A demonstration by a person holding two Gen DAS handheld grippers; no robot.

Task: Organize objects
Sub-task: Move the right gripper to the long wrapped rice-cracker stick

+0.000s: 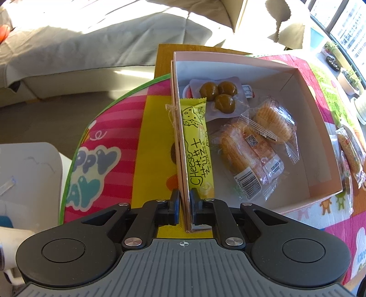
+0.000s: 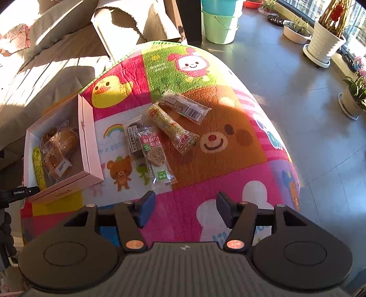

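A pink open box sits on the colourful mat; my left gripper is shut on its near left wall. Inside lie a yellow cheese stick, a pack of three brown balls and wrapped cakes. In the right wrist view the box is at the left. Several wrapped snacks lie on the mat beside it: a green-and-pink packet, a dark bar, a rice roll and a brown bar. My right gripper is open and empty, hovering in front of them.
The cartoon mat covers a small round-edged table. A sofa stands behind it. Buckets and potted plants stand on the tiled floor at the right. More wrapped snacks lie right of the box.
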